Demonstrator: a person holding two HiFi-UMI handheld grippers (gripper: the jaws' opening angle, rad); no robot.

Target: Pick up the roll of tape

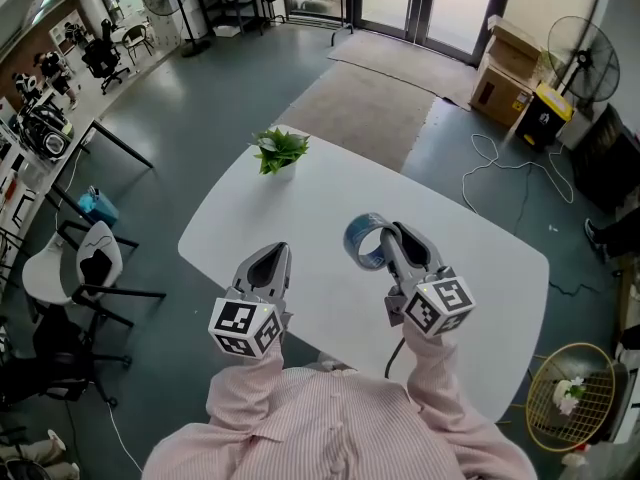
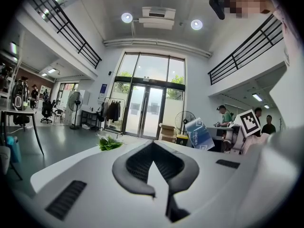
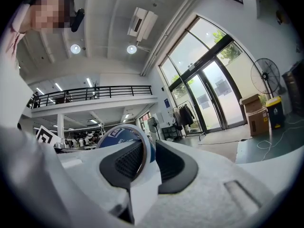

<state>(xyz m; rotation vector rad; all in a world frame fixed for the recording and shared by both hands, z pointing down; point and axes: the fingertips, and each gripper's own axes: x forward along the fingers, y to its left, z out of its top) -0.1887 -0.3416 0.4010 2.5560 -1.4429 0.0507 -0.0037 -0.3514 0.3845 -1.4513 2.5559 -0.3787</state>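
Note:
The roll of tape (image 1: 351, 241) is a blue ring with a pale inner core, held up above the white table (image 1: 330, 183). My right gripper (image 1: 390, 232) is shut on it, with one jaw through the hole and the other outside the band. In the right gripper view the roll of tape (image 3: 115, 137) stands on edge between the dark pads of that gripper (image 3: 147, 149). My left gripper (image 1: 277, 253) hovers at the table's near left, shut with nothing in it. Its pads (image 2: 133, 167) meet in the left gripper view, where the tape (image 2: 200, 134) shows to the right.
A small potted plant (image 1: 280, 151) stands at the table's far edge. Chairs (image 1: 92, 260) stand to the left of the table. A cable (image 1: 500, 164) lies on the floor at right. Cardboard boxes (image 1: 505, 73), a fan (image 1: 585, 56) and a rug (image 1: 360, 108) lie beyond.

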